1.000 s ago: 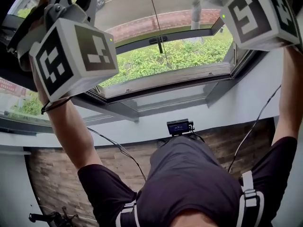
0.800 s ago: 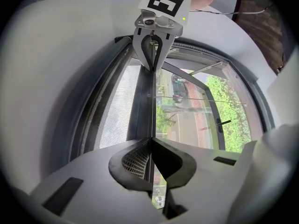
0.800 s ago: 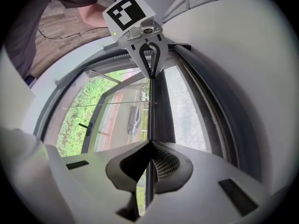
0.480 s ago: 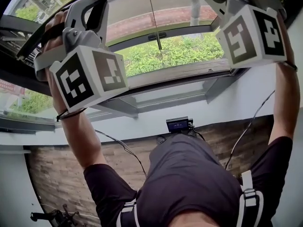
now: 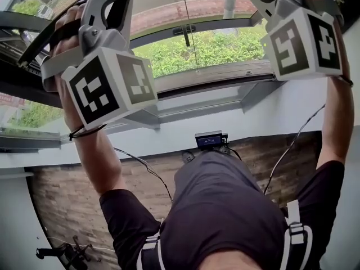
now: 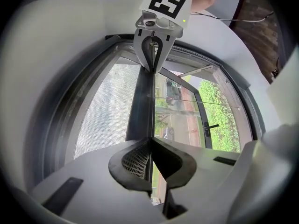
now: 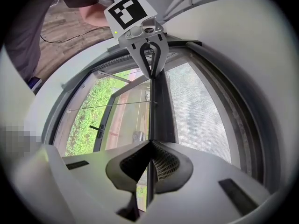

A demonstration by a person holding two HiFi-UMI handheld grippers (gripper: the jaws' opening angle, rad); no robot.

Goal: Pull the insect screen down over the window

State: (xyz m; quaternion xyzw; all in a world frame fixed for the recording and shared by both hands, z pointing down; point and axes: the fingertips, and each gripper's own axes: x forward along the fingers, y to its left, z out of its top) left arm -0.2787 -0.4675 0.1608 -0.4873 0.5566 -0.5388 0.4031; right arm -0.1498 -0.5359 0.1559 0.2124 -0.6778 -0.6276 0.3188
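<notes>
The pull likely goes best with both tools drawn down together and level, so the pull bar [image 6: 141, 104] does not skew. The left gripper [image 6: 150, 143] is pinched onto the bar's thin lip, with the insect screen [image 6: 105, 111] mesh spreading to its left. The right gripper [image 7: 150, 144] clamps the same bar, mesh to its right. The left forearm [image 5: 95, 156] and right forearm [image 5: 333, 122] reach overhead, with the open window [image 6: 187, 125] beyond the jaws

In left claw [image 6: 150, 140] and right claw [image 7: 150, 143]: screen bar [image 6: 141, 101]; mesh [image 6: 110, 111] one side, window [image 6: 184, 120] other.
</notes>
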